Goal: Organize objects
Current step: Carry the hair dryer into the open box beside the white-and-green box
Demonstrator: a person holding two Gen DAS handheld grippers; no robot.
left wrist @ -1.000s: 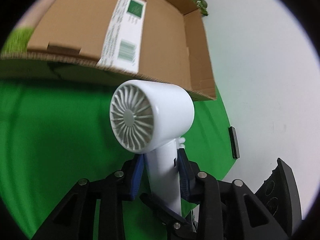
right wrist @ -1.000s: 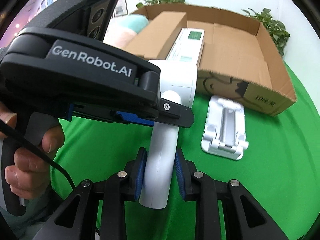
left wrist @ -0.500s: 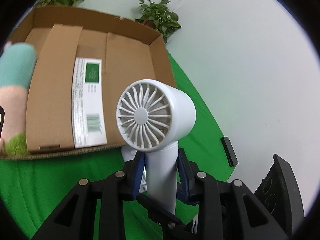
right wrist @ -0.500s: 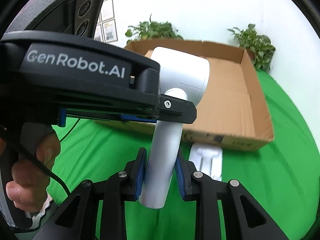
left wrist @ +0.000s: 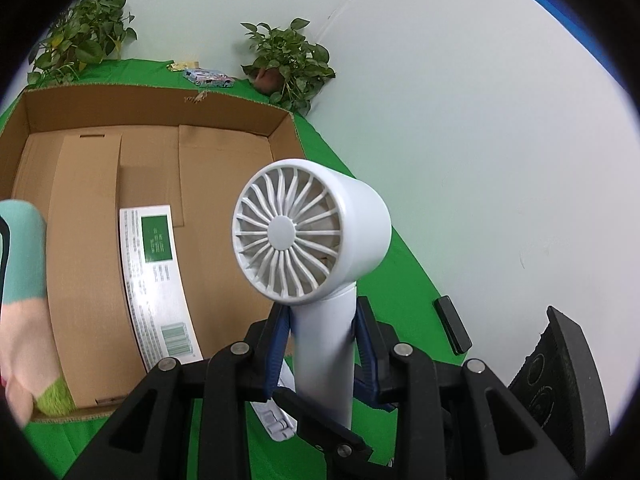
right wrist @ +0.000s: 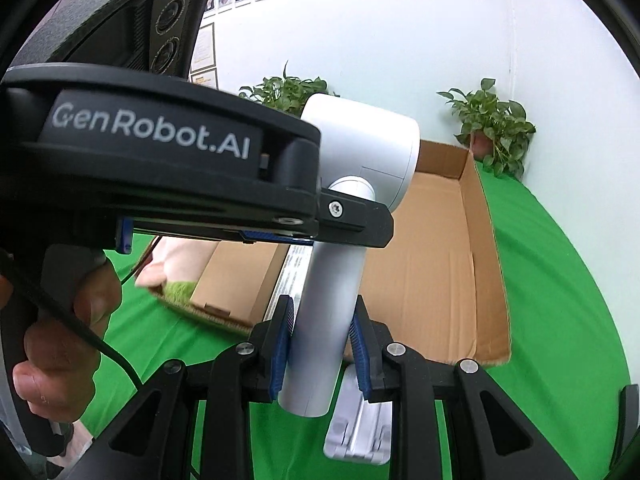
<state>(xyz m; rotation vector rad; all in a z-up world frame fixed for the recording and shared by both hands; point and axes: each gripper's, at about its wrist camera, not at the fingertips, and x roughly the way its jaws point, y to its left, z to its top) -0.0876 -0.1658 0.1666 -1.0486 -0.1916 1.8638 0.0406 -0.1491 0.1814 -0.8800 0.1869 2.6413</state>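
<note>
A white hair dryer [left wrist: 312, 240] is held upright above the green table, its grille facing the left wrist camera. My left gripper [left wrist: 322, 344] is shut on its handle. My right gripper [right wrist: 322, 344] is shut on the same handle [right wrist: 324, 320], lower down, below the left gripper's fingers [right wrist: 344, 224]. An open cardboard box [left wrist: 160, 152] lies below and ahead, also in the right wrist view [right wrist: 440, 264]. Inside it are a flat brown carton with a white label [left wrist: 156, 280] and a pink, teal and green plush item [left wrist: 24, 300].
A white folding stand [right wrist: 360, 428] lies on the green cloth in front of the box. A small black device [left wrist: 452, 324] lies at the cloth's right edge. Potted plants [left wrist: 288, 60] stand along the white wall behind the box.
Both grippers have lifted the hair dryer higher and toward the box. The views now look down into the open box, and the white stand has dropped lower in the frame.
</note>
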